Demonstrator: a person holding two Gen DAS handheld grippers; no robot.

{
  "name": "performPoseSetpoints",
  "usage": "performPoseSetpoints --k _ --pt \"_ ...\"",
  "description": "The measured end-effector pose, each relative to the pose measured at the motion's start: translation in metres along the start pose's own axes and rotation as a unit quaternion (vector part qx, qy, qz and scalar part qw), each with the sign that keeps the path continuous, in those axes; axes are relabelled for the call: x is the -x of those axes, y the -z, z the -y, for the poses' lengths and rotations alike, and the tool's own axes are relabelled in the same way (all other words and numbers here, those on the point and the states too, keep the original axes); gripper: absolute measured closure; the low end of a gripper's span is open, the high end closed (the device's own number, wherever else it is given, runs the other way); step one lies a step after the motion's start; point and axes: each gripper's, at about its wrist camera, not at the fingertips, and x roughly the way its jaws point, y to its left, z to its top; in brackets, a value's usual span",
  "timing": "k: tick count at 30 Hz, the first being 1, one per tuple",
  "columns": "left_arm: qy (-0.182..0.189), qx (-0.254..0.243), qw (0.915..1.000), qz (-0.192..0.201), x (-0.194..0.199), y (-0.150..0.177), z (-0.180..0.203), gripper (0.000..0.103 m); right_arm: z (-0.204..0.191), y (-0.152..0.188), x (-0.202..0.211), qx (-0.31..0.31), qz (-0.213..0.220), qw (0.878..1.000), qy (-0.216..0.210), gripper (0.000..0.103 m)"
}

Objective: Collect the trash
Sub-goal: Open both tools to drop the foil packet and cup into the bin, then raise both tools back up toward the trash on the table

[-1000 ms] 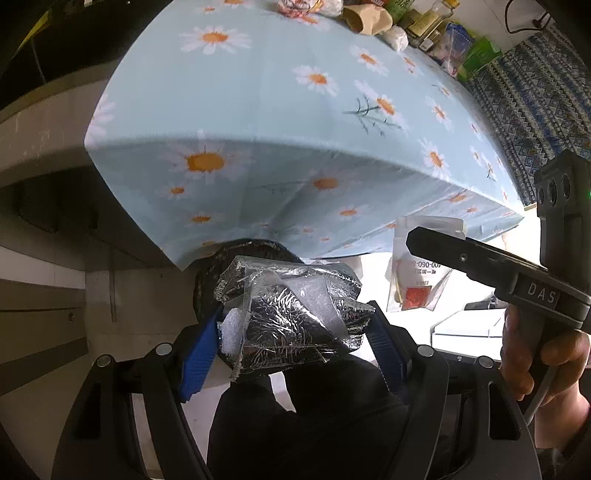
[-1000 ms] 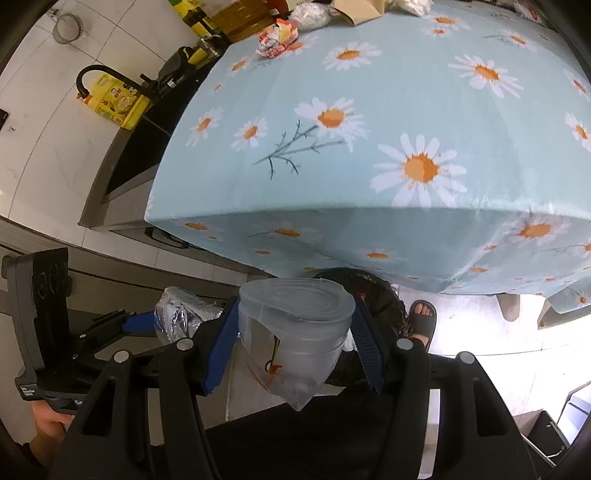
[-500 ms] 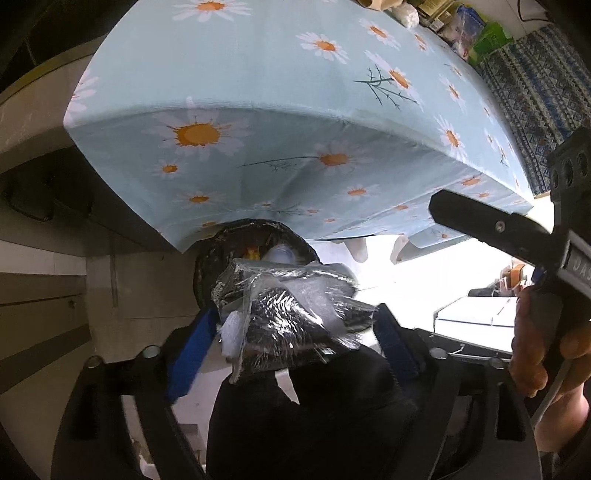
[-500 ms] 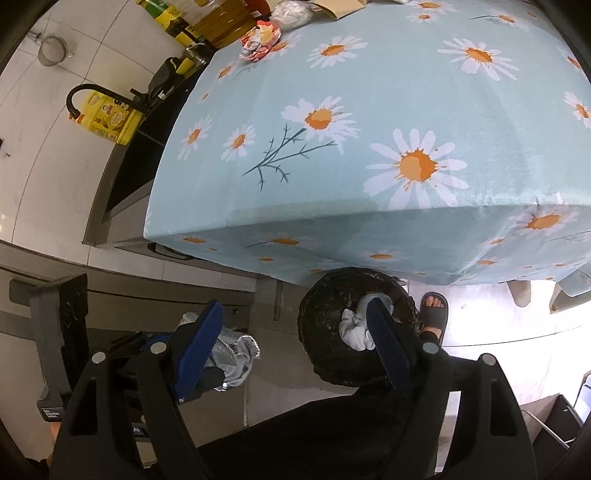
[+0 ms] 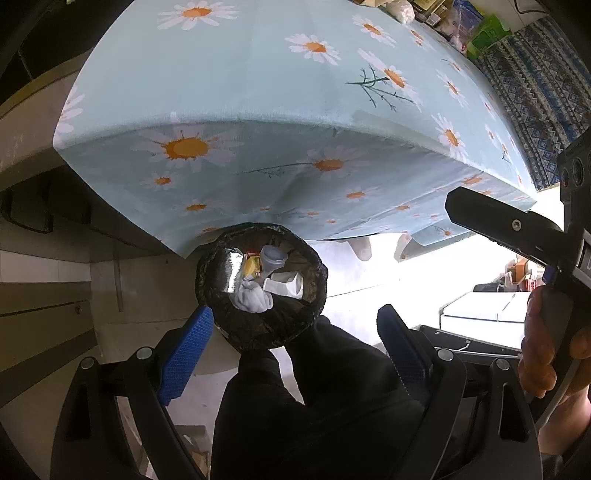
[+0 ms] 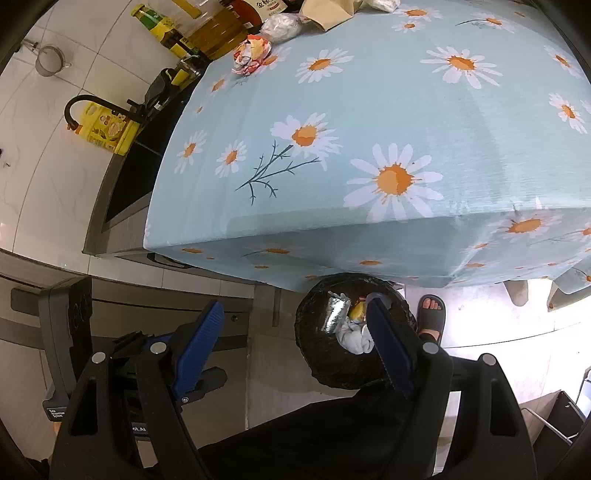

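A black-lined trash bin (image 5: pixel 258 325) stands on the floor under the table edge. It holds a silver foil bag (image 5: pixel 229 271), a clear plastic cup (image 5: pixel 272 255), a white tissue (image 5: pixel 253 301) and a yellow wrapper (image 5: pixel 253 266). My left gripper (image 5: pixel 293 345) is open and empty just above the bin. My right gripper (image 6: pixel 295 332) is open and empty beside the bin (image 6: pixel 332 365), which shows the foil bag (image 6: pixel 336 308). A crumpled red-and-yellow wrapper (image 6: pixel 253 53) lies on the table's far left.
The table has a blue daisy cloth (image 6: pixel 369 129). Bottles (image 6: pixel 207 33) and a brown paper bag (image 6: pixel 328 13) stand at its far edge. A sink with a black tap (image 6: pixel 96 105) is at left. A sandalled foot (image 6: pixel 432 314) is next to the bin.
The right gripper opened and dropped the plastic cup into the bin. Then the left gripper opened and dropped the foil bag in. Both grippers are now empty.
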Motion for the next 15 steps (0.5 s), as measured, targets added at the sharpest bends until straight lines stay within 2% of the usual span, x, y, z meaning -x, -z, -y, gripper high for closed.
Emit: performPoseSetpoints --k 9,15 --pt "0.005 -0.006 0.9999 0.011 0.011 -0.004 0.002 0.015 -0.003 -0.005 0.012 0.011 0.014 1.0 0.002 0.024" --pt "0.009 -0.017 0.9993 0.033 0.028 -0.011 0.009 0.015 -0.006 -0.013 0.025 0.014 0.033 0.999 0.003 0.024"
